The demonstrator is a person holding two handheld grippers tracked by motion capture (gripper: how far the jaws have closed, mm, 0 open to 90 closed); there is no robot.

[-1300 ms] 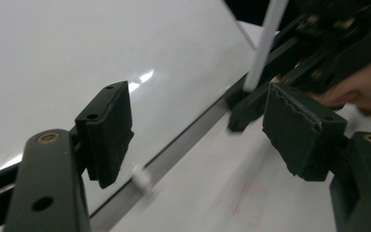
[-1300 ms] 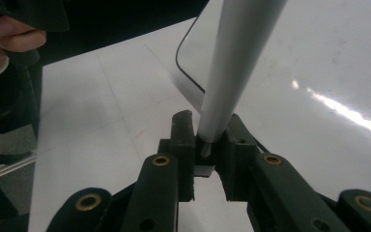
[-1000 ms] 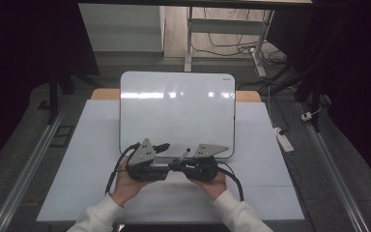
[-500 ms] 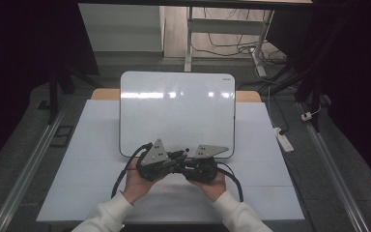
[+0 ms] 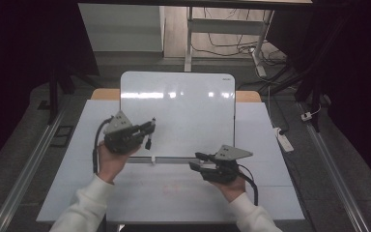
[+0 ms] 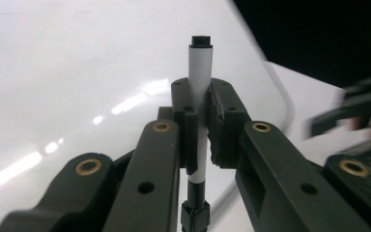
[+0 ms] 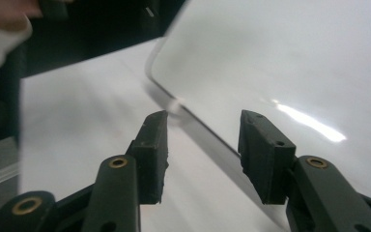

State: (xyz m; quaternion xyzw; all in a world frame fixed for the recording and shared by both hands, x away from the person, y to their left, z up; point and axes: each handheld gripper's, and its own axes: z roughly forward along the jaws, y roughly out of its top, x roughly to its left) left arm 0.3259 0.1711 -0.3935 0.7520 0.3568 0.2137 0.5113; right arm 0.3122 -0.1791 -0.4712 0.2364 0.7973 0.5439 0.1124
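A white marker with black ends stands upright between the pads of my left gripper, which is shut on it. In the high view the left gripper hovers over the left part of the whiteboard, and the marker hangs below its jaws. My right gripper is low at the board's front edge. Its jaws have just been opening, and nothing is between them. A small white piece lies by the board's rim; I cannot tell what it is.
The whiteboard lies flat on a white-topped table. A white power strip lies past the table's right edge. Metal rails run along both sides. Desk legs and cables stand on the floor behind.
The two grippers were together at the board's front edge and have parted. The left one moved up and left with the marker. The right one moved right and its jaws opened.
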